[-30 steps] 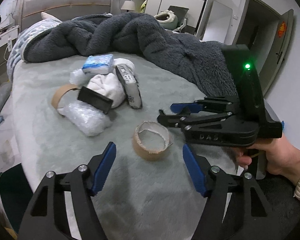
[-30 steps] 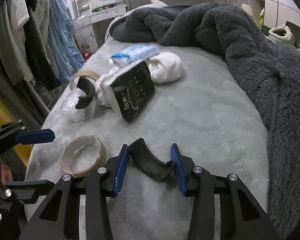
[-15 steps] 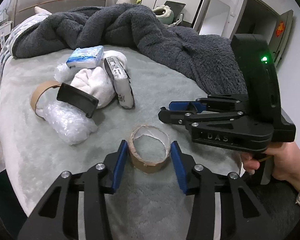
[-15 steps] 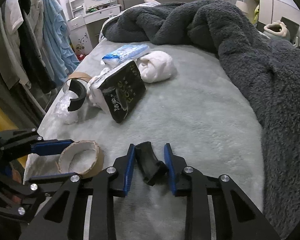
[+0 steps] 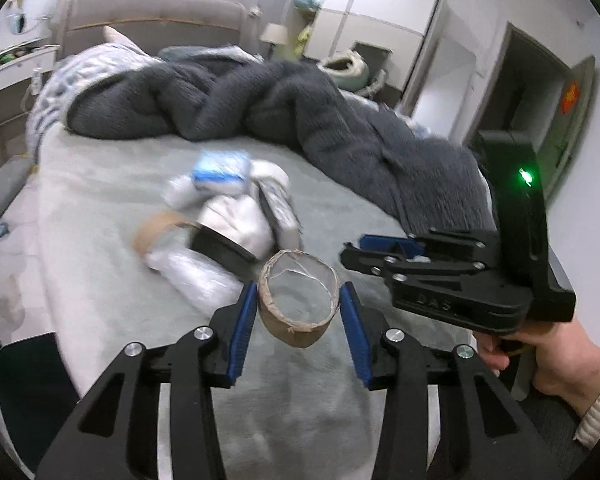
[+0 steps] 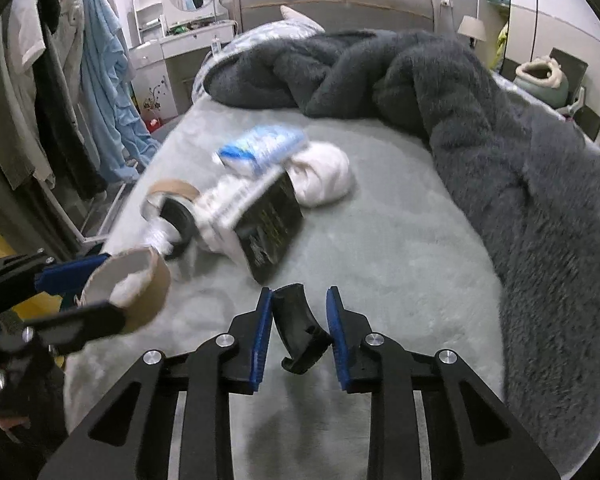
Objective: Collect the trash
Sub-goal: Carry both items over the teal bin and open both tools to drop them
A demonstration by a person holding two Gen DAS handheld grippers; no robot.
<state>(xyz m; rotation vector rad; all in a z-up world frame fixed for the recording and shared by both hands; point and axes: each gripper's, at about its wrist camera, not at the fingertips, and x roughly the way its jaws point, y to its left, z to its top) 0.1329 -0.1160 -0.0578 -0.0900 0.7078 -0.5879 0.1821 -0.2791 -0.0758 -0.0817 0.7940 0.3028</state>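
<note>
My left gripper (image 5: pixel 299 292) is shut on a brown cardboard tape ring (image 5: pixel 296 328), held just above the grey bed sheet (image 5: pixel 100 280). In the right wrist view that ring (image 6: pixel 148 300) hangs at the left between the left gripper's fingers (image 6: pixel 72 270). My right gripper (image 6: pixel 299 294) is shut on a black curved plastic piece (image 6: pixel 300 336), also off the sheet. Further back lies a pile: a blue-white tissue pack (image 6: pixel 260 148), a white bundle (image 6: pixel 324 176), a black packet (image 6: pixel 268 220), bubble wrap (image 5: pixel 196 276), a second cardboard ring (image 5: pixel 156 232) and another black curved piece (image 5: pixel 224 250).
A dark grey fleece blanket (image 6: pixel 500 140) is heaped over the far and right side of the bed. Clothes (image 6: pixel 100 80) hang beside a dresser on the left. A person's hand (image 5: pixel 548 360) holds the right gripper's handle (image 5: pixel 520 272). A doorway (image 5: pixel 512 88) stands at the right.
Both grippers closed, the left on the cardboard ring and the right on the black curved piece. Both then rose, lifting the pieces off the sheet.
</note>
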